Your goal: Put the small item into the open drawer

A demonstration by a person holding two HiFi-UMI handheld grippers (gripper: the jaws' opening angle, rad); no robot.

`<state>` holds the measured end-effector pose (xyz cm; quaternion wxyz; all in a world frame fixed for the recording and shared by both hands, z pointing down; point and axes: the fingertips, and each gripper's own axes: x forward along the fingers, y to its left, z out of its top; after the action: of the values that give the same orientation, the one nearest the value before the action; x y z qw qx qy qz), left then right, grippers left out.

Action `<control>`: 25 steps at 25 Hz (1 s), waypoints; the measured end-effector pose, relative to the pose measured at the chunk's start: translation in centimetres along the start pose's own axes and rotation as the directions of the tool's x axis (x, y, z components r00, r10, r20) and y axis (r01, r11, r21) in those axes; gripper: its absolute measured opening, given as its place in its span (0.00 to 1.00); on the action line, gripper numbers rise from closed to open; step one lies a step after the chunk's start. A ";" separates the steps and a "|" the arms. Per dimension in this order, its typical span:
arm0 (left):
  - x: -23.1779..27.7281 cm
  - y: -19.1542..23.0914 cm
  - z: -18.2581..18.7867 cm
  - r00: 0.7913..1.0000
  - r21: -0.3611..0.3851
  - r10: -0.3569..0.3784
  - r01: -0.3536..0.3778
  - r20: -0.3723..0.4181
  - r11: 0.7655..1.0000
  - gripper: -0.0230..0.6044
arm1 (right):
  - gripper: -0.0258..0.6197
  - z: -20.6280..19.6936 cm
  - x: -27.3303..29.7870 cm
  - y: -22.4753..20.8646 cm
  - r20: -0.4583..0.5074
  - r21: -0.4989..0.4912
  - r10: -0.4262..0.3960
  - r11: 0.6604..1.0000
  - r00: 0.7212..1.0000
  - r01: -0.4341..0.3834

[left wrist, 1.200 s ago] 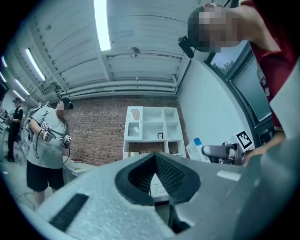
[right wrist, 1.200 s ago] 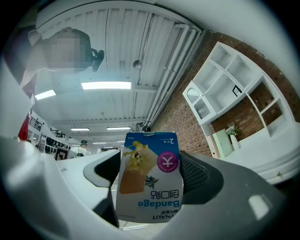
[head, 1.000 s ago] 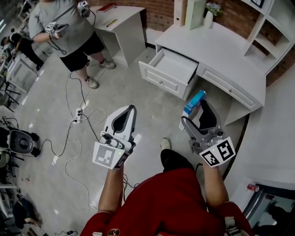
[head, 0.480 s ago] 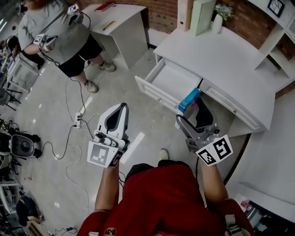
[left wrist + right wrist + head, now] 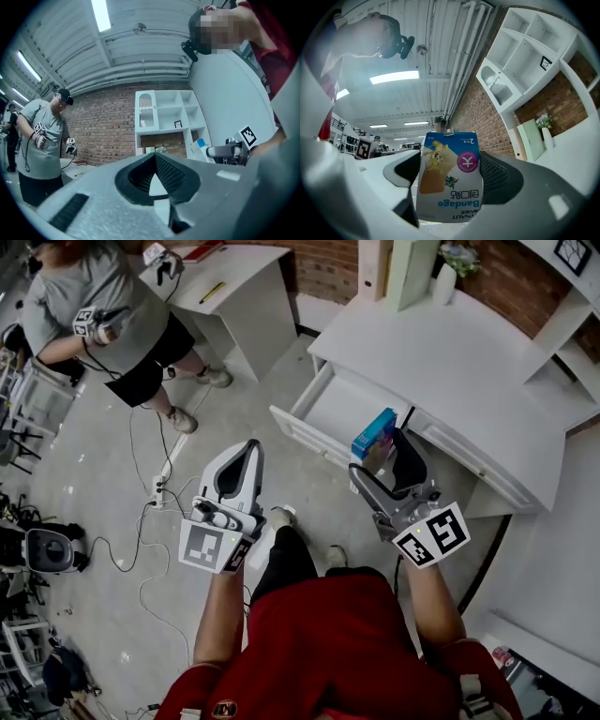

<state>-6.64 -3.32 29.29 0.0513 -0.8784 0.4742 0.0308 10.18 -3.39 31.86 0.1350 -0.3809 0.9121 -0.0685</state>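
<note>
Bandage box (image 5: 449, 180) is clamped between the jaws of the right gripper (image 5: 384, 457), its blue end (image 5: 373, 432) sticking out past their tips. Just ahead of those tips and to their left lies the open drawer (image 5: 302, 430), its visible bottom plain white. The box covers the drawer's right edge. The left gripper (image 5: 248, 448), jaws pressed together on nothing, hangs well to the left above the floor (image 5: 309, 486).

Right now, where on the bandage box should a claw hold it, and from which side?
Pinch the box across its two long side edges near one end, coming from that end, as the right claw does. It is flat with straight parallel sides, and the free end sticks out toward the drawer.
</note>
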 end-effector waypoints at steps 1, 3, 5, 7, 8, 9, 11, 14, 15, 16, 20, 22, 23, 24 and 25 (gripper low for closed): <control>0.7 0.6 -0.3 1.000 -0.004 -0.006 0.006 0.002 1.000 0.05 | 0.66 -0.4 0.8 -0.4 -0.005 -0.004 -0.003 1.000 1.000 0.003; 1.7 1.8 -0.6 1.000 -0.010 -0.016 0.016 0.012 1.000 0.05 | 0.66 -1.0 2.3 -0.8 -0.017 -0.014 -0.011 1.000 1.000 0.011; 2.6 3.1 -0.9 0.999 -0.016 -0.028 0.029 0.022 0.999 0.05 | 0.66 -1.7 3.8 -1.2 -0.035 -0.026 -0.024 0.999 0.999 0.023; 3.5 5.0 -1.5 0.999 -0.023 -0.039 0.040 0.023 0.999 0.05 | 0.66 -2.4 5.7 -1.7 -0.055 -0.041 -0.039 0.998 0.998 0.037; 4.1 6.0 -1.8 0.999 -0.027 -0.045 0.046 0.024 0.999 0.05 | 0.66 -2.8 6.8 -2.0 -0.065 -0.051 -0.046 0.998 0.997 0.042; 4.7 7.1 -2.0 0.998 -0.031 -0.051 0.052 0.025 0.998 0.05 | 0.66 -3.2 7.9 -2.3 -0.076 -0.062 -0.053 0.997 0.996 0.048; 5.9 9.4 -2.5 0.997 -0.039 -0.065 0.066 0.029 0.997 0.05 | 0.66 -3.9 10.2 -3.0 -0.096 -0.083 -0.071 0.995 0.993 0.063; 7.7 12.9 -3.0 0.995 -0.052 -0.088 0.090 0.040 0.995 0.05 | 0.66 -5.1 13.5 -4.1 -0.121 -0.098 -0.111 0.990 0.986 0.099; 8.3 14.0 -3.2 0.994 -0.055 -0.098 0.100 0.044 0.993 0.05 | 0.66 -5.5 14.4 -4.5 -0.131 -0.102 -0.126 0.988 0.983 0.113; 8.9 15.0 -3.4 0.993 -0.057 -0.109 0.111 0.047 0.992 0.05 | 0.66 -6.0 15.3 -4.9 -0.143 -0.107 -0.141 0.986 0.980 0.126; 11.2 18.4 -4.4 0.987 -0.062 -0.151 0.155 0.055 0.986 0.05 | 0.66 -8.5 18.4 -6.5 -0.199 -0.145 -0.199 0.974 0.960 0.171; 12.2 19.8 -5.1 0.983 -0.064 -0.174 0.178 0.060 0.982 0.05 | 0.66 -9.7 19.7 -7.5 -0.223 -0.164 -0.226 0.968 0.948 0.192; 12.7 20.3 -5.4 0.981 -0.066 -0.186 0.190 0.062 0.980 0.05 | 0.66 -10.3 20.2 -8.1 -0.234 -0.172 -0.240 0.964 0.942 0.203; 13.2 20.8 -5.8 0.978 -0.070 -0.198 0.202 0.063 0.977 0.05 | 0.66 -10.9 20.7 -8.6 -0.245 -0.180 -0.255 0.960 0.935 0.215; 13.6 21.2 -6.1 0.976 -0.075 -0.210 0.215 0.063 0.974 0.05 | 0.66 -11.4 21.1 -9.0 -0.257 -0.188 -0.269 0.956 0.928 0.225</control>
<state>-16.89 -26.92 32.69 0.0316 -0.9242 0.3743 0.0686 -1.36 -24.56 40.74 -0.0351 -0.4886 0.8692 -0.0669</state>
